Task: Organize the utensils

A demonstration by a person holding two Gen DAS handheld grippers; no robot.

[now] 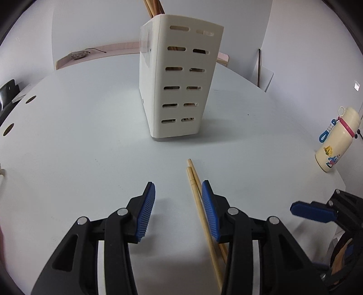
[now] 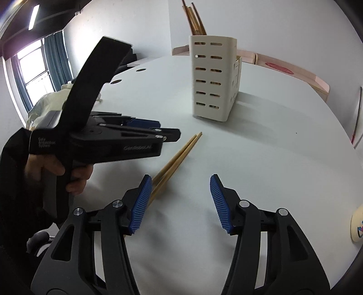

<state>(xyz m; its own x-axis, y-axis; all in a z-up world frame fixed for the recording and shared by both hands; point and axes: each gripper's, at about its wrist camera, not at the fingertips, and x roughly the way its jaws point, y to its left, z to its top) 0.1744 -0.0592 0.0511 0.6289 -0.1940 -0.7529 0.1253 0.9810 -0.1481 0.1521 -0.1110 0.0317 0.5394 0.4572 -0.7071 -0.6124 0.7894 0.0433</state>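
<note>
We lose the near ends of the two pale wooden chopsticks [image 1: 205,217] behind a blue ribbed pad and the frame edge. The brown wooden sticks [image 2: 194,19] in the cream slotted plastic holder [image 2: 212,79] are cropped above, their lower lengths concealed.

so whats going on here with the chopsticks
A person holds a claw in each hand over a white table. A pair of chopsticks lies loose in front of a cream slotted holder that already has sticks in it. The left claw and right claw are both open, holding nothing.
</note>
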